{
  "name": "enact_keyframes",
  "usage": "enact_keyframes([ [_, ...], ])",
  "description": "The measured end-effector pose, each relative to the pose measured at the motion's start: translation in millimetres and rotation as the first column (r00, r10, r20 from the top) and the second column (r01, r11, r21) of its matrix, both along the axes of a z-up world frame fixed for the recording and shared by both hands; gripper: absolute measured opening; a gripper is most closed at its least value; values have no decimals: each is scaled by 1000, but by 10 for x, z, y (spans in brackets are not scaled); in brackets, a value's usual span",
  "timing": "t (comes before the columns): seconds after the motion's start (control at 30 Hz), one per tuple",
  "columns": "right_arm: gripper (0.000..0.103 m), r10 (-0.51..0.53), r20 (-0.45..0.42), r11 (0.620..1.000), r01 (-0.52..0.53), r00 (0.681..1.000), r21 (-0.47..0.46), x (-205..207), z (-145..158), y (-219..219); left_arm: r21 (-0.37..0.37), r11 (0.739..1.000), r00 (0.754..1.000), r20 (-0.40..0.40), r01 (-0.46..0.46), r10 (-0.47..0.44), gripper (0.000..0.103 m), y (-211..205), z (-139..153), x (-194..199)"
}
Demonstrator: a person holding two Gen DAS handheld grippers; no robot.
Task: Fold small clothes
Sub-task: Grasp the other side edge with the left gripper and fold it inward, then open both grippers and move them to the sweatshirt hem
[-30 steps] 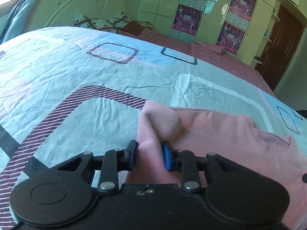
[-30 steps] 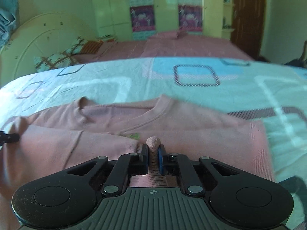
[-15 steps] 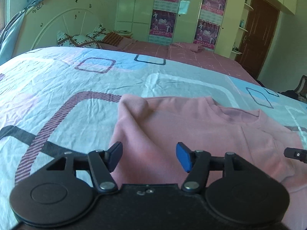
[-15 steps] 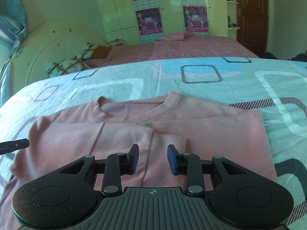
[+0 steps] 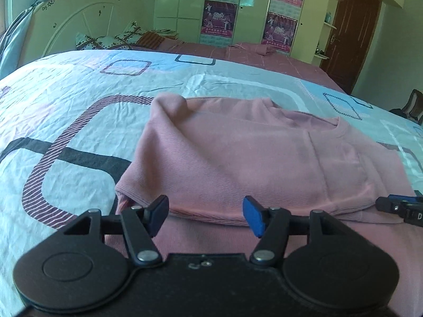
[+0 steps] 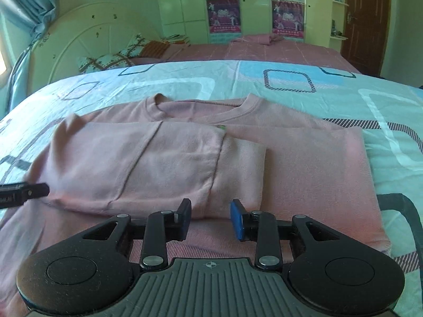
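A pink long-sleeved top point(image 6: 304, 163) lies flat on the bed, neckline away from me. Its left side and sleeve are folded over onto the middle point(image 6: 148, 163). It also shows in the left wrist view point(image 5: 238, 153). My left gripper point(image 5: 206, 215) is open and empty, just above the folded edge at the top's left side. My right gripper point(image 6: 210, 218) is open and empty, just in front of the folded sleeve's end. Each gripper's tip shows at the edge of the other's view.
The bed sheet point(image 5: 66, 121) is pale blue with striped and dark rectangles, and wrinkled. Pillows point(image 6: 111, 59) and a white headboard point(image 6: 87, 39) stand at the far left. A second, pink-covered bed point(image 6: 277, 50), wardrobes with posters and a brown door point(image 5: 354, 26) are behind.
Both grippers let go of the pink fabric and opened. Both drew back toward me and rose a little. The folded part now lies flat on the top.
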State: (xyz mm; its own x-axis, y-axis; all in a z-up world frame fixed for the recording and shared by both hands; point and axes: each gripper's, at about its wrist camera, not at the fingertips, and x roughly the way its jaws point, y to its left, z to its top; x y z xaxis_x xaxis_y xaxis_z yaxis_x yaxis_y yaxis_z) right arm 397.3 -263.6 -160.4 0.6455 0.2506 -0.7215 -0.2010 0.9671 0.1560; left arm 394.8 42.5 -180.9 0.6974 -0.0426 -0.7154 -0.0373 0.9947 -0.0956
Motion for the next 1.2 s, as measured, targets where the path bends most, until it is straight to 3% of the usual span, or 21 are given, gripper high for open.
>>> enact_keyframes([
  [0.23, 33, 48, -39, 999, -49, 998, -6, -222, 44, 10, -36, 996, 996, -34, 75, -77, 65, -479, 2, -290],
  [0.4, 33, 85, -78, 996, -85, 993, 4, -359, -41, 25, -5, 995, 991, -82, 102, -102, 65, -672, -171, -447],
  [0.57, 33, 95, -91, 995, -98, 991, -26, -566, -142, 0, 68, 990, 989, -95, 122, -115, 65, -600, -240, -642],
  [0.7, 33, 46, -69, 996, -51, 997, -79, -763, -154, -117, 74, 991, 989, -102, 115, -107, 67, -401, -215, -805],
  [0.87, 33, -51, -60, 991, 43, 997, -130, -1034, -147, -277, 56, 991, 989, -96, 123, -117, 65, -186, -175, -986],
  [0.97, 33, -96, -54, 992, 91, 994, -90, -1247, -32, -272, 12, 991, 989, -75, 132, -131, 65, -146, -67, -1114],
  [1.2, 33, -30, -55, 999, 28, 998, -37, -1771, 88, 281, -33, 968, 966, -62, 249, -250, 66, -323, -12, -1451],
])
